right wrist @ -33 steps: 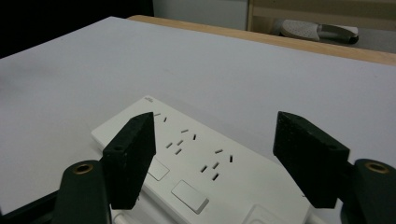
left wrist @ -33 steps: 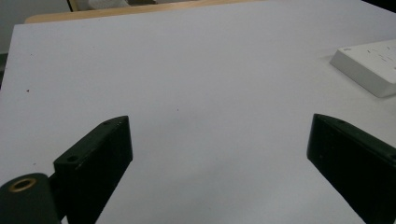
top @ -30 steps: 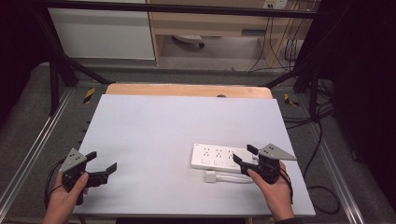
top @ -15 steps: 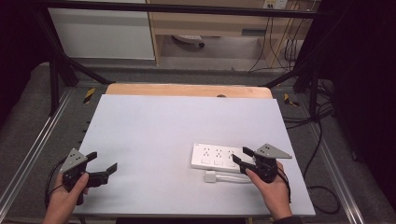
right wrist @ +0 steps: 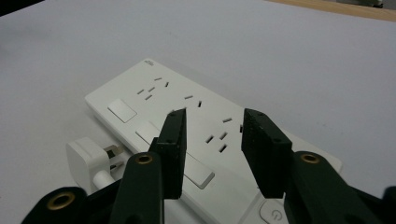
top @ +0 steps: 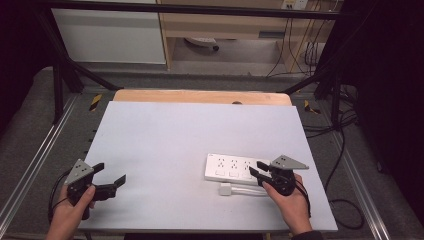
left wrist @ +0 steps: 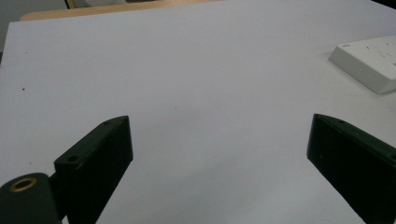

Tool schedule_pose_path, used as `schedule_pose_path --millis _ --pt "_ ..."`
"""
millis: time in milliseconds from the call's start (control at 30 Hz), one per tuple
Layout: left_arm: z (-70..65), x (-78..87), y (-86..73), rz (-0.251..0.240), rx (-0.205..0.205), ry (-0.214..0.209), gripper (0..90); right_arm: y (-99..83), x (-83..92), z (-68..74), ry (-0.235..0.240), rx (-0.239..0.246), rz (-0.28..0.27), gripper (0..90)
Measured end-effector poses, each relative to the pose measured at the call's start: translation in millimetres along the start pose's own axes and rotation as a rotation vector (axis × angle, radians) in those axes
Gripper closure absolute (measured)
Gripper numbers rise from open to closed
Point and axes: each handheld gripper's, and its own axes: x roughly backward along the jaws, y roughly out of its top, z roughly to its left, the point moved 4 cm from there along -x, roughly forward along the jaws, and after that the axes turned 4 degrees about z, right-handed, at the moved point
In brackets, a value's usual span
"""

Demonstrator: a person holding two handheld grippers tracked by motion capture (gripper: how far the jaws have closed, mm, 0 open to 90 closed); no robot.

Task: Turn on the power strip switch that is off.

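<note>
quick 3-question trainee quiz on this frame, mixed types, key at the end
1. True or false: the left gripper holds the power strip.
2. What lies on the table beside the power strip's near edge? A) white plug B) screwdriver C) cup
3. Over which object are the right gripper's jaws poised?

Key:
1. False; it is open over bare table.
2. A, the white plug.
3. The power strip; the jaws have just been closing, and nothing is gripped between them.
</note>
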Motion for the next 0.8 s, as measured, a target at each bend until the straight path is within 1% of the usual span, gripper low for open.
schedule_pose_path --millis 267,500,600,667,800 --pt "-0.9 -0.7 -0.3 0.005 -0.006 -0.003 7.1 -3.4 -2.5 0.3 0.008 0.009 0.022 73.8" --pt "-1.1 -0.8 -0.3 0.007 -0.009 -0.004 7.1 -6.1 -3.3 -1.2 0.013 0.02 0.029 82.0" --pt "-1.1 -0.8 -0.2 0.007 -0.009 -0.004 7.1 -7.5 -3.5 -1.8 0.008 0.021 0.032 84.2" --pt "-1.1 -0.9 -0.2 0.007 -0.009 -0.004 7.1 -8.3 -3.8 -2.5 0.006 0.03 0.033 85.4" --pt "-1.3 -1.0 -0.3 0.008 -0.01 -0.006 7.1 -10.6 -6.3 -2.4 0.005 0.036 0.046 87.6"
